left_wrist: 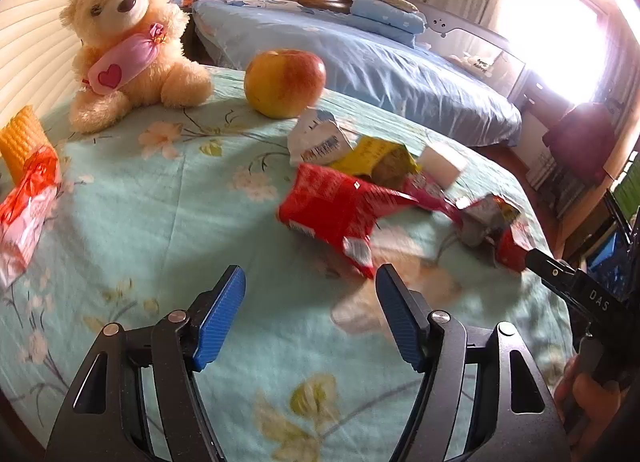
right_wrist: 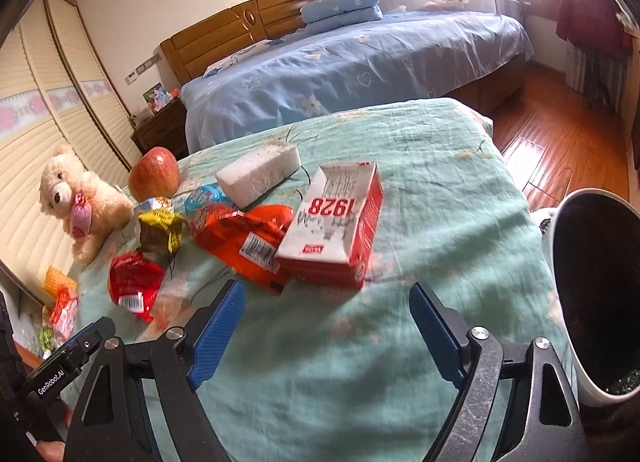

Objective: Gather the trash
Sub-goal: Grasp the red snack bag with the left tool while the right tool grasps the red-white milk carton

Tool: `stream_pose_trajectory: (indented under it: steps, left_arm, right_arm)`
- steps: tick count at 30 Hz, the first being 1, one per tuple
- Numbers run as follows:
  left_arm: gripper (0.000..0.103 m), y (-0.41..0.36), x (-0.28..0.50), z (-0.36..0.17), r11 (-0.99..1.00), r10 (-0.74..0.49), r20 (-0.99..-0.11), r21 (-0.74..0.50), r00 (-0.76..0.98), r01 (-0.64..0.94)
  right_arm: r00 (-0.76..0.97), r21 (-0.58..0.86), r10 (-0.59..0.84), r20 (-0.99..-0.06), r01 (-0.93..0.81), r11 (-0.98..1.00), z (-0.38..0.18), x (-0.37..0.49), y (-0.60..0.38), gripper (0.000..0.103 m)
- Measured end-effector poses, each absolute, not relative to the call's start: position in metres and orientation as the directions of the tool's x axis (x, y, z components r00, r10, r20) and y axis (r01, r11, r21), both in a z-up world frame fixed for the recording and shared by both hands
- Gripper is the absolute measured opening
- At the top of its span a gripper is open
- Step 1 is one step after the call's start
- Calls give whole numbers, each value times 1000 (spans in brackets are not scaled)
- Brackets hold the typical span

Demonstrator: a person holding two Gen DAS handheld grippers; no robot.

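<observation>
Two grippers, jaws apart, empty. Right gripper nearer red-white carton, dead ahead, long axis pointing away; left gripper faces red wrapper beside carton.

On the red and white carton ahead of my right claw I read "1928", upside down. My other handle carries "GenRobot.AI". From my left view, "DAS" stands on the black gripper body. The barcodes and small print are too blurred to read.

cloth: pale green, flower print | carton: red and white | teddy bear: cream | apple: red-yellow | bin: white, black inside
</observation>
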State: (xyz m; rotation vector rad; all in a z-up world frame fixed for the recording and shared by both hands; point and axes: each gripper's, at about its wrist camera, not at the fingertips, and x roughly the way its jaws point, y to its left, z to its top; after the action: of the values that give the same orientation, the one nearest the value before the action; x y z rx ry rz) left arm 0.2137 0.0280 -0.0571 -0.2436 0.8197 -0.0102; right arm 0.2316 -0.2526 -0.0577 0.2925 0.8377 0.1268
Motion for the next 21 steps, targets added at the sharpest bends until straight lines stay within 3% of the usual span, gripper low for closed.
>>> stream_pose_trajectory:
  steps: [13, 15, 17, 18, 20, 21]
  left_arm:
    - [69, 27, 250, -69, 965, -135, -743, -250, 656, -84]
    - [61, 26, 253, -71, 964, -138, -745, -252, 653, -84]
    - [37, 22, 256, -74, 966, -151, -754, -249, 639, -66]
    - [31, 20, 256, -74, 966, -160, -752, -251, 639, -53]
    - [16, 15, 252, -71, 968, -172, -745, -250, 644, -30]
    - [16, 13, 250, -70, 969, -175, -742, -247, 648, -21]
  right_arm:
    - [628, 260, 175, -759, 46, 965, -70, 278, -247, 78]
    - [624, 239, 154, -766, 54, 970, -73, 282, -246, 75]
    - [623, 211, 129, -772, 59, 976, -73, 283, -245, 64]
    - [622, 189, 109, -776, 63, 980, -74, 283, -244, 53]
    - [623, 178, 102, -776, 60, 982, -74, 281, -246, 52]
    - [625, 183, 108, -774, 58, 981, -74, 279, -248, 52]
